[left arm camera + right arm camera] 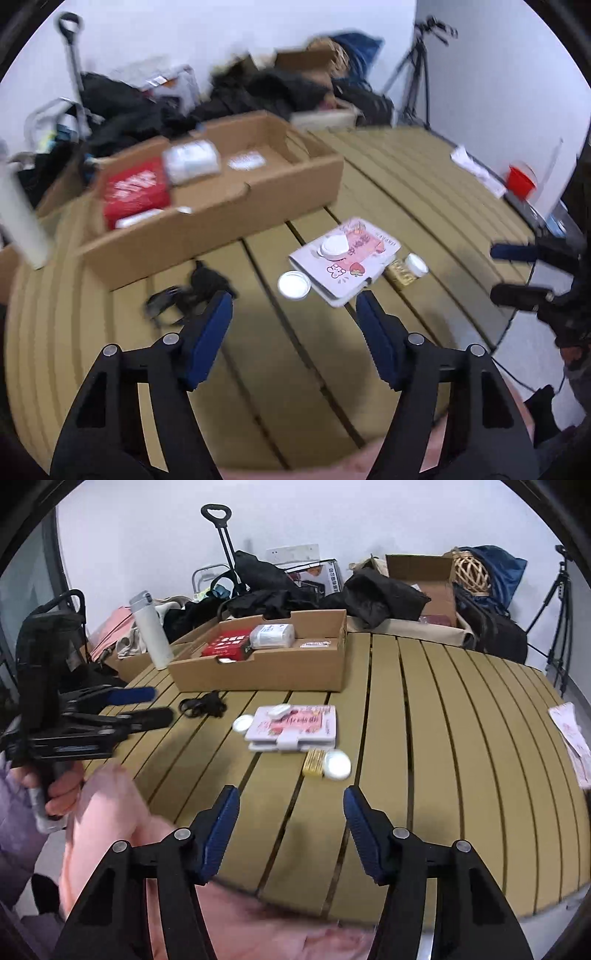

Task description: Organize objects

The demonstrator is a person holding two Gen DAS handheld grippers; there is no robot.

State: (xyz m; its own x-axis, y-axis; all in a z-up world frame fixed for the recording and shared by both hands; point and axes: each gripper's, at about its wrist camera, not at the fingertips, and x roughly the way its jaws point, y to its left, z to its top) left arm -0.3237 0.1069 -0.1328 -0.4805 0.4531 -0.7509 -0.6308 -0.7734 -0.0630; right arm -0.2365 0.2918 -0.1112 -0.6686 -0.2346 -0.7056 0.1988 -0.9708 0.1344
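Both claws are hovering over the slatted olive table (443, 738) with their blue-padded jaws standing apart and nothing lying between them. The left claw (295, 301) is pointing down toward a pink-and-white case (345, 260) printed with a rabbit and a strawberry, which is lying flat near the middle of the table. A small white object (334, 245) is resting on top of that case, though its shape is too blurred to name. A round white lid (294, 285) is sitting just beside the case's left edge, and a white-capped jar (416, 264) is lying next to a flat yellow packet (400, 273) on the case's other side. A coiled black cable (192, 295) is lying on the slats in front of an open cardboard box (221, 221), which is holding a red packet (136, 192) and a white wrapped bundle (192, 162).

The right claw (291, 794) is aiming at the same cluster from the table's near edge, with the jar (337, 766) closest to it. A hand (55, 786) is gripping the left tool's handle at the left side of this view. A white flask (151, 631) is standing upright beside the box (258, 672)
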